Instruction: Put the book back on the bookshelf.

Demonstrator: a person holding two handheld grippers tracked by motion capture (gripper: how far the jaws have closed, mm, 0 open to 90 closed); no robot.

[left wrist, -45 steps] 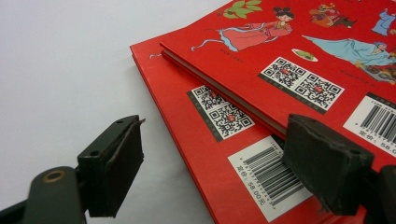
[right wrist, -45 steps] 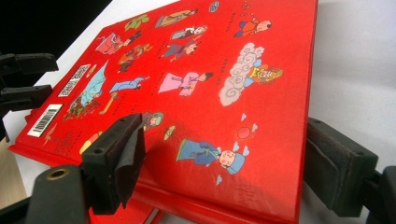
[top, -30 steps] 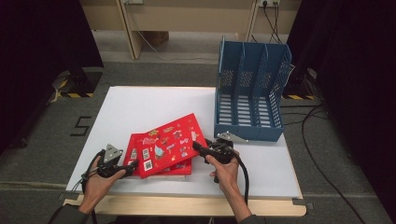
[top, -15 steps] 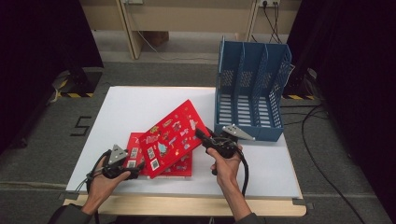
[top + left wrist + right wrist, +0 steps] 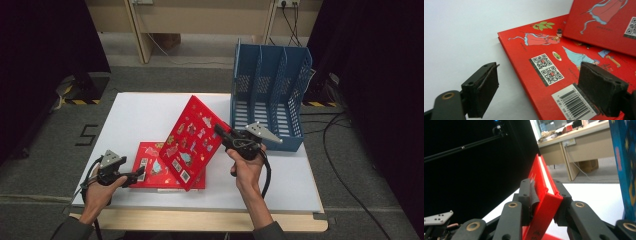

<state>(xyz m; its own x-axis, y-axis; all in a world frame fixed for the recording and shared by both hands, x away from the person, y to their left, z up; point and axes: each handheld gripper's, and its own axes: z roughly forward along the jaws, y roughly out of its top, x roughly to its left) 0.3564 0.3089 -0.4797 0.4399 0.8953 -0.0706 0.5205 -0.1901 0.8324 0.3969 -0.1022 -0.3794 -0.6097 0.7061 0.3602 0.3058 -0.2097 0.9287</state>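
White table w/ blue rack beyond right gripper, which is clamping upper red book by its edge, jaws just closing on it; stiff, light hardback, probably slick. Left gripper is gaping wide over lower book.

Both hands held black grippers of like build. The left gripper carried a grey three-cornered plate on top, dotted with small holes, and a black cable looped down from it past the wrist. The right gripper bore the same pale plate, with a thicker black cable curving along the near forearm. Their jaws were black linked bars joined by brass-ringed rivets, ending in blocky dark pads with worn, frayed edges. Grey sleeves showed at the near edge.
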